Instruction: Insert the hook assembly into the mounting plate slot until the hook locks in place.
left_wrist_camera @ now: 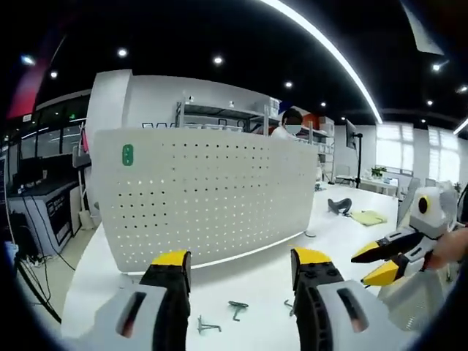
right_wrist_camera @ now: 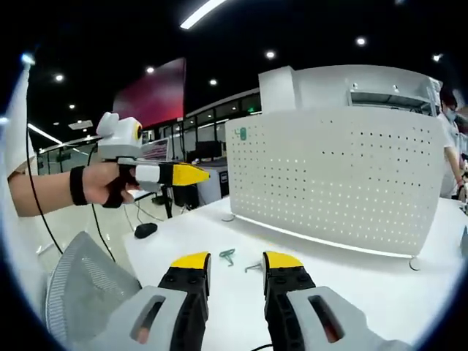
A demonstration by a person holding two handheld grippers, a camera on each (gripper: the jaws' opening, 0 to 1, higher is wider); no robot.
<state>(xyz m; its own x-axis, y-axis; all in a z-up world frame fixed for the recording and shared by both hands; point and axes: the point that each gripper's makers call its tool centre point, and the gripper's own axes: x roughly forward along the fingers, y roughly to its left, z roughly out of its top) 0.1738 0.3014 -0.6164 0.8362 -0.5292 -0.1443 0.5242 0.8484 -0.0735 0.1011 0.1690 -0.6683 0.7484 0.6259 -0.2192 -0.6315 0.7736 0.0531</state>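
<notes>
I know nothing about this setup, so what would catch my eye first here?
Probably the big white perforated panel standing upright on the white table, dotted with rows of small holes. Next, the yellow-tipped fingers of the left gripper, spread open above small metal hooks lying loose on the tabletop.

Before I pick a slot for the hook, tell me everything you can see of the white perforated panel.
The perforated panel is white, metal-looking, with regular rows of small holes and rounded corners. It stands upright on the white table, slightly bowed. A small green tag sits near one upper corner. Nothing hangs on it; neither gripper touches it.
</notes>
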